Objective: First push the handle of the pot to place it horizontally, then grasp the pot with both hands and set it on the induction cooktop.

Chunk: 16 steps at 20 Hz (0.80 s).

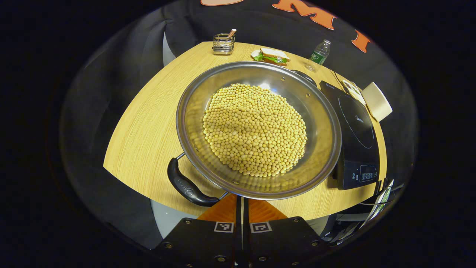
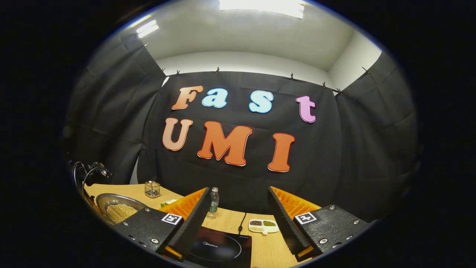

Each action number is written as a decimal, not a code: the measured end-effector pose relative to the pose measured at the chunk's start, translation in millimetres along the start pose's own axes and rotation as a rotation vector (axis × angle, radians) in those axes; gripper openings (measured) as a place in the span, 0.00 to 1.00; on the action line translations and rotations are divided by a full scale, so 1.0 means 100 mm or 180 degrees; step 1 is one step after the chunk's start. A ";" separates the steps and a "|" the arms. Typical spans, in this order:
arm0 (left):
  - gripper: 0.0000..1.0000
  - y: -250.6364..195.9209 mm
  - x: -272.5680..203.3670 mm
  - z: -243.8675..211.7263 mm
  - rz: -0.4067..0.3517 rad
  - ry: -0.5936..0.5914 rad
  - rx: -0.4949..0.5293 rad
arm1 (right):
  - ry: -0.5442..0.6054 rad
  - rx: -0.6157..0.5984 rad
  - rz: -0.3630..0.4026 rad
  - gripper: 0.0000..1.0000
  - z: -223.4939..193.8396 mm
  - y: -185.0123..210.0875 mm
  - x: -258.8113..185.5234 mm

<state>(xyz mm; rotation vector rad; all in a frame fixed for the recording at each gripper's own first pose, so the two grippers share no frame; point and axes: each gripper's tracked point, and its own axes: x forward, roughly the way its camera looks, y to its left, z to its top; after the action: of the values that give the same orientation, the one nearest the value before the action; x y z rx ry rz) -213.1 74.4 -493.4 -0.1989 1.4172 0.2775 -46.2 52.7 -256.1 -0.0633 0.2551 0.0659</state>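
A wide steel pot (image 1: 327,123) full of yellow beans (image 1: 254,130) stands on the wooden table (image 1: 148,123), left of the black induction cooktop (image 1: 353,137). One black pot handle (image 1: 187,186) sticks out at the near left, the other (image 1: 305,76) at the far right. My left gripper (image 1: 242,203) is shut with nothing in it, its tips just short of the pot's near rim, right of the near handle. My right gripper (image 2: 240,223) is open and held above the cooktop (image 2: 223,249), aimed at the back wall. The pot (image 2: 119,208) lies to its left.
At the table's far edge are a wire utensil holder (image 1: 223,44), a sandwich (image 1: 273,56) and a water bottle (image 1: 319,55). A small divided dish (image 2: 264,226) and a beige roll (image 1: 377,101) lie beyond the cooktop. The table's near edge runs just under the pot.
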 end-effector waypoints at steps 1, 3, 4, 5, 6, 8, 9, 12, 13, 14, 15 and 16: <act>0.01 0.03 0.01 0.01 0.0016 -0.0002 0.0008 | 0.0015 0.0009 0.0000 0.95 -0.02 0.00 0.01; 0.01 0.08 0.02 0.04 0.0074 -0.0006 0.0016 | 0.0037 0.0029 -0.0009 0.95 -0.05 -0.02 0.01; 0.01 0.13 0.03 0.05 0.0107 -0.0008 0.0006 | 0.0048 0.0036 -0.0013 0.95 -0.07 -0.03 0.02; 0.01 0.17 0.03 0.07 0.0137 -0.0005 -0.0001 | 0.0058 0.0046 -0.0018 0.94 -0.09 -0.02 0.02; 0.02 0.19 0.05 0.07 0.0162 -0.0011 -0.0007 | 0.0072 0.0054 -0.0014 0.95 -0.11 -0.02 0.02; 0.02 0.27 0.05 0.09 0.0212 -0.0001 -0.0027 | 0.0107 0.0069 -0.0013 0.95 -0.15 -0.01 0.05; 0.02 0.30 0.06 0.11 0.0230 0.0010 -0.0056 | 0.0129 0.0077 -0.0013 0.95 -0.17 0.01 0.07; 0.02 0.44 0.08 0.13 0.0303 0.0012 -0.0139 | 0.0203 0.0102 0.0004 0.95 -0.25 0.06 0.10; 0.02 0.49 0.09 0.14 0.0321 0.0010 -0.0140 | 0.0225 0.0107 0.0014 0.95 -0.28 0.07 0.10; 0.02 0.54 0.10 0.16 0.0354 -0.0002 -0.0131 | 0.0241 0.0113 0.0013 0.94 -0.30 0.08 0.11; 0.02 0.56 0.11 0.19 0.0383 -0.0017 -0.0114 | 0.0257 0.0119 0.0022 0.95 -0.33 0.10 0.12; 0.01 0.58 0.11 0.21 0.0421 -0.0035 -0.0094 | 0.0272 0.0128 0.0032 0.95 -0.35 0.12 0.12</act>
<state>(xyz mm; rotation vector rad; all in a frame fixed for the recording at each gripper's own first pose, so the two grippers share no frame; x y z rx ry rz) -209.8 137.0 -500.0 -0.1278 1.4183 0.4082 -43.8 63.1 -293.4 -0.0247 0.3420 0.0681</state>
